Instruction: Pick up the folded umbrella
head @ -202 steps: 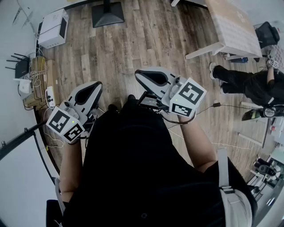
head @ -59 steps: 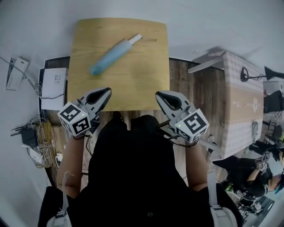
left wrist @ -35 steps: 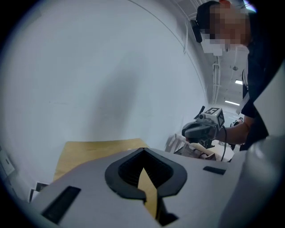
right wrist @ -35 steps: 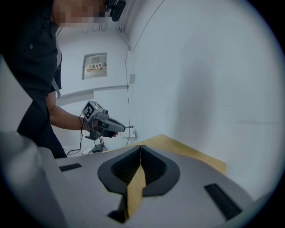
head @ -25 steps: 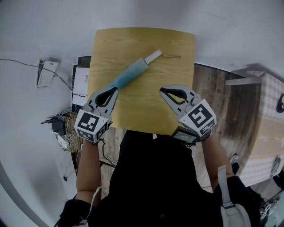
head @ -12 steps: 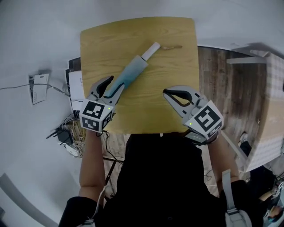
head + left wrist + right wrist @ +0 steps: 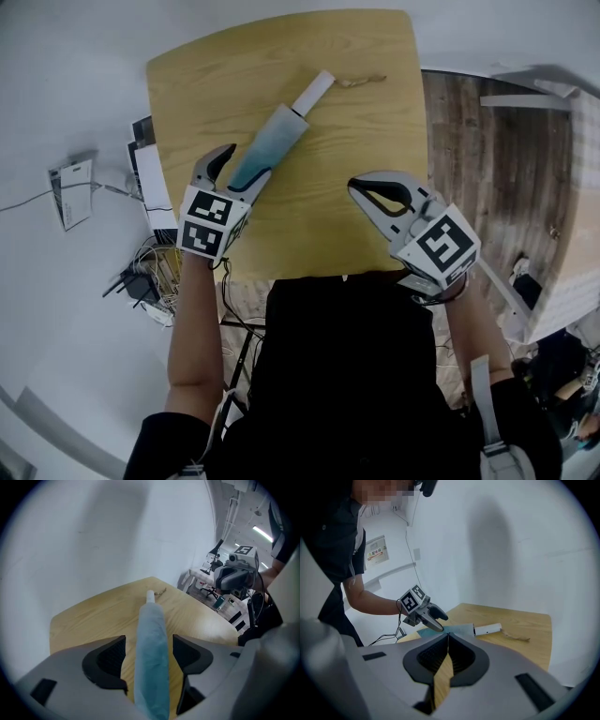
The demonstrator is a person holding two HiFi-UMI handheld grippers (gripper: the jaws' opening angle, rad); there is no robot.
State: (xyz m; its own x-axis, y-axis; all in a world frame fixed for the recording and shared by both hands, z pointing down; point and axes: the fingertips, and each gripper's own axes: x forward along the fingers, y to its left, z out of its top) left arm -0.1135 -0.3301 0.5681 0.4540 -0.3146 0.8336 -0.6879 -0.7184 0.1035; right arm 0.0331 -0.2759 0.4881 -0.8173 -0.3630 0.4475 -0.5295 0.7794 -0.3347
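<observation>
Two grippers: the right gripper point(image 7: 360, 187), lower right of the head view, has its jaws pressed together on nothing. The left gripper point(image 7: 246, 165), left of centre, is opening its jaws.
Between left jaws: the pale blue folded fabric umbrella point(image 7: 152, 639) runs lengthwise between the pads point(image 7: 110, 656), which do not press on it.
Umbrella place: flat on the light wooden table point(image 7: 375, 131), white handle toward upper centre.
Risk, droop: clamped at this near end, the far handle would likely sag.
Risk, slip: the soft sleeve may slide or bunch when squeezed.
</observation>
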